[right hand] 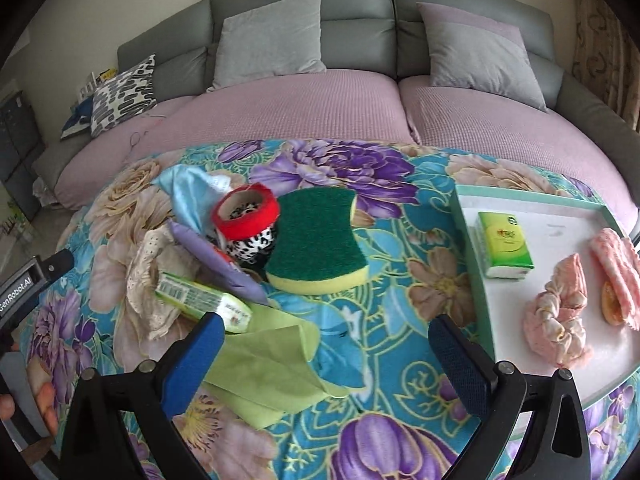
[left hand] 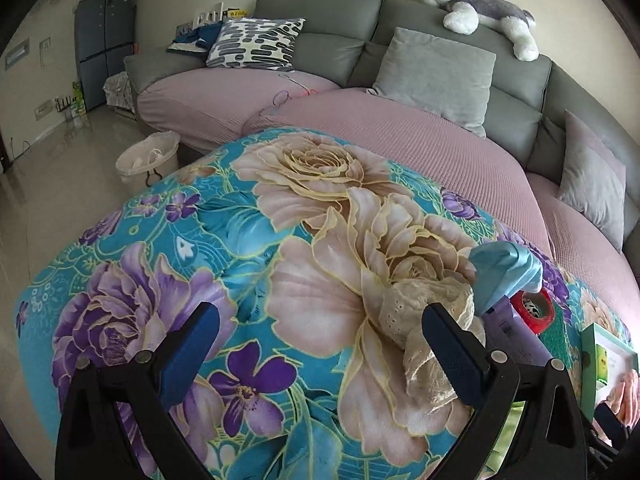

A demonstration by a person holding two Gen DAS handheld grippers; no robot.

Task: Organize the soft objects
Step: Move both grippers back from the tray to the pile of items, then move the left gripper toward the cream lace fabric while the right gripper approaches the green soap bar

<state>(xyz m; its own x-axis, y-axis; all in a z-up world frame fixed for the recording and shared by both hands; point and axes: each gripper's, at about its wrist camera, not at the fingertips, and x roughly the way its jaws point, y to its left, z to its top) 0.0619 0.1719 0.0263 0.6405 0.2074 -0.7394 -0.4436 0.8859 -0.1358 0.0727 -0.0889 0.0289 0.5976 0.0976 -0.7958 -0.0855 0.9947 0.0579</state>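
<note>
Right tongs [right hand: 324, 354], bottom of the right wrist view: blue pads wide apart, nothing between them, poised over the floral blanket [right hand: 384, 320] that covers the surface. They sit between pile and tray, likely ready to pick the next item.

Directly under them, lower centre: a green cloth [right hand: 272, 368], loosely folded. Nearest loose item, so probably the next pick.

Just beyond, centre left: the unsorted heap. A green tissue pack [right hand: 200, 298] lies tilted on a cream lace piece [right hand: 154, 280]; behind it a lilac pouch [right hand: 216, 256], a red tape roll [right hand: 246, 210] stacked on a leopard-print roll [right hand: 254, 246], and a light blue cloth [right hand: 188, 194]. A green-and-yellow sponge [right hand: 316, 248] lies flat just right of the rolls, touching them. Things overlap; a jumbled pile awaiting sorting, in my judgement.

Right of frame: a green-rimmed white tray [right hand: 464, 216] holds a second tissue pack [right hand: 504, 248], a pink scrunchie [right hand: 558, 320] and a pink quilted item [right hand: 618, 272], all laid apart. Looks like the collecting place; roughly a third of the job done.

Left tongs [left hand: 320, 354], bottom of the left wrist view: also spread, empty, hovering over bare blanket, the lace just beside the right-hand pad. Seemingly idle.

Far, top of frame: grey sofa [right hand: 352, 32] with cushions, plush dog [left hand: 480, 4] on its back.
</note>
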